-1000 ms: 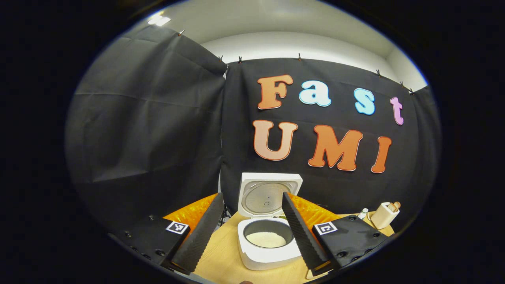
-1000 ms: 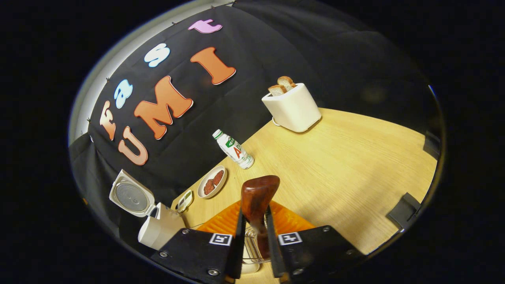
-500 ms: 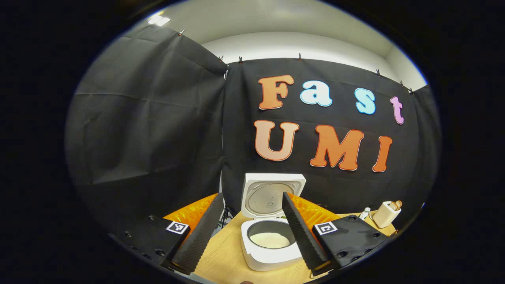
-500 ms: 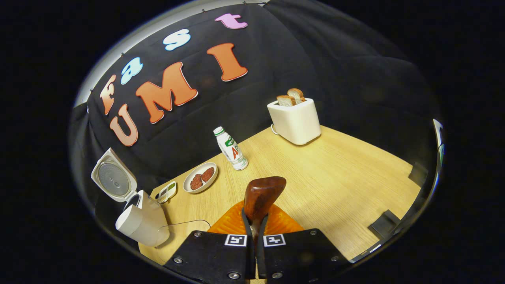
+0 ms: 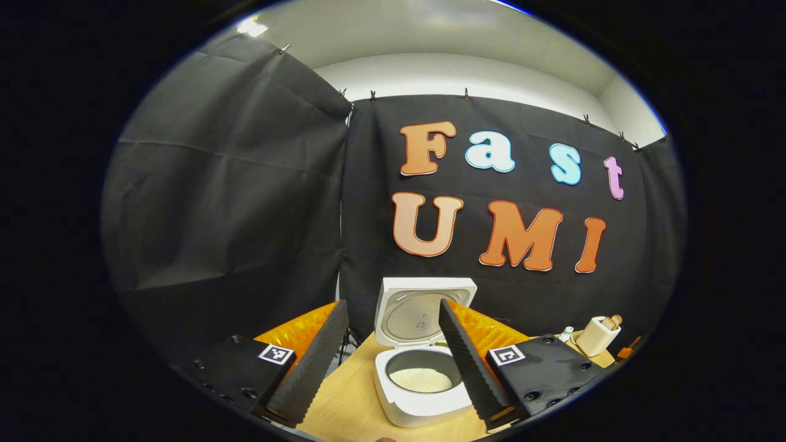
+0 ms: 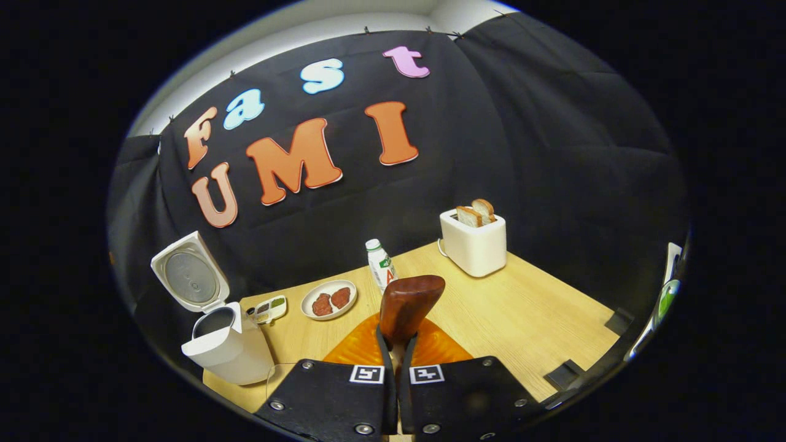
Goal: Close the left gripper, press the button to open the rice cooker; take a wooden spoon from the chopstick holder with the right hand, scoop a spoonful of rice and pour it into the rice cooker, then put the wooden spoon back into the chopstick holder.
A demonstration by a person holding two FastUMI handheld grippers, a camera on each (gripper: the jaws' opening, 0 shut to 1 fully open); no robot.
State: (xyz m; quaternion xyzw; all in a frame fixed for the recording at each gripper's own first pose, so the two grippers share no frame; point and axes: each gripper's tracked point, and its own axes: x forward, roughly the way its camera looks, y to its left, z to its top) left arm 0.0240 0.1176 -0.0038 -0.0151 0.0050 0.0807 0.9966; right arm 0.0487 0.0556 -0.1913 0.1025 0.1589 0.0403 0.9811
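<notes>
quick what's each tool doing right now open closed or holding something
Left tool: open, holding nothing, facing the open rice cooker.
Right tool: shut on the wooden spoon.

No legible text on the bottle (image 6: 381,265) label.

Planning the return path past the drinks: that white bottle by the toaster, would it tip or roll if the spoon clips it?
Likely tips: the bottle is tall and narrow, standing upright on the bare wooden table. Once down, its round body would probably roll, maybe toward the plate beside it. Fill level cannot be told, so weight is a guess.
</notes>
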